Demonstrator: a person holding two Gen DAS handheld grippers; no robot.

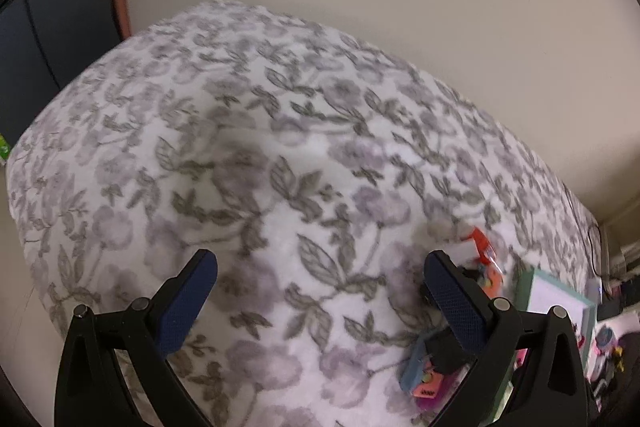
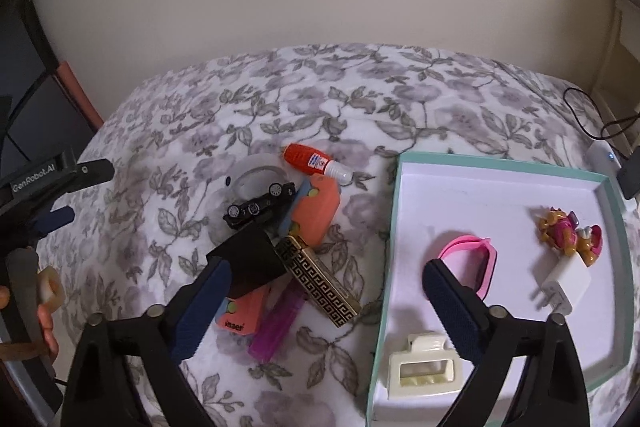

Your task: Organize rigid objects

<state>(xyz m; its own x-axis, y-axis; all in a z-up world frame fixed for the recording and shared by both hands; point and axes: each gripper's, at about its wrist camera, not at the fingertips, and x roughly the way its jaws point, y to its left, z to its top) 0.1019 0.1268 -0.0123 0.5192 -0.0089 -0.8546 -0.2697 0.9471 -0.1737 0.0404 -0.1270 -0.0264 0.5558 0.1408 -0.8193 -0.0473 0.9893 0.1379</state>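
Observation:
My right gripper (image 2: 326,265) is open above a heap of small things on the floral blanket. The heap holds a red bottle (image 2: 310,159), a black toy car (image 2: 260,207), an orange case (image 2: 316,215), a black box (image 2: 248,259), a gold patterned lighter (image 2: 320,281), a purple lighter (image 2: 276,327) and a clear tape ring (image 2: 256,179). Nothing is pressed between the pads. My left gripper (image 1: 320,261) is open over bare blanket, with the red bottle (image 1: 482,243) and the orange case (image 1: 494,283) behind its right finger.
A teal-rimmed white tray (image 2: 400,227) lies right of the heap. It holds a pink band (image 2: 472,259), a cream hair claw (image 2: 424,367), a white charger (image 2: 566,287) and a toy figure (image 2: 568,235). A wall runs behind the bed. A black cable (image 2: 592,123) lies at the far right.

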